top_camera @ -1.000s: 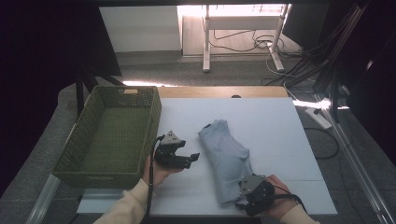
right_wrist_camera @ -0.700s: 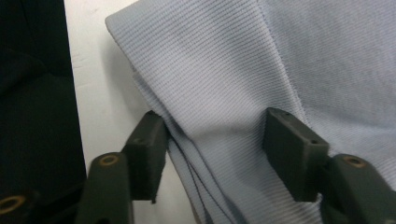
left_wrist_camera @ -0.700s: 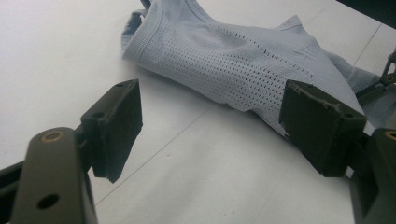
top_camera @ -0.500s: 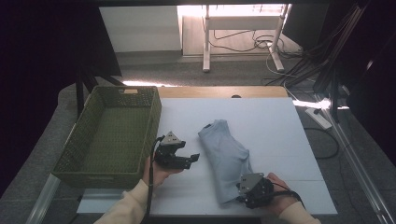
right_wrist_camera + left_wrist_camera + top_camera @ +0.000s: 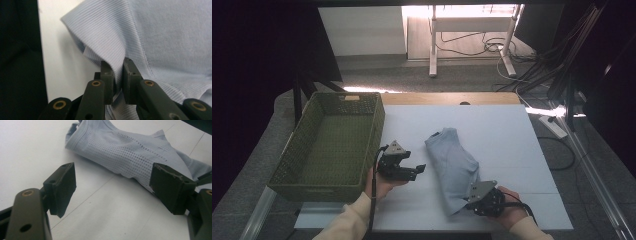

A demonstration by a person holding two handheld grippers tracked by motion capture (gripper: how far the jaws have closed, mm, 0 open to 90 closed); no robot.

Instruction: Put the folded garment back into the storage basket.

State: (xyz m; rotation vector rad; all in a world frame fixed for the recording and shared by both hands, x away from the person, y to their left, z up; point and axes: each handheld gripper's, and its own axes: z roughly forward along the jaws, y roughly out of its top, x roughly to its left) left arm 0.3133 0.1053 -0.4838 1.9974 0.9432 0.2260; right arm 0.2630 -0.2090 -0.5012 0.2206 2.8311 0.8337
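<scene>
R gripper (image 5: 468, 202) jaws have just been closing & now pinch a fold at the near hem of the light-blue garment (image 5: 453, 165), which lies mid-table, at 3 o'clock from the green basket (image 5: 292, 167). L gripper (image 5: 418, 168) hovers w/ jaws wide apart, empty, garment at its 3 o'clock. Grip looks secured, so lifting or folding can prob start.

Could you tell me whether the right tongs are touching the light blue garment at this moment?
Touching. In the right gripper view, the right tongs have just been closing and now pinch a fold of the garment between their jaws.
</scene>
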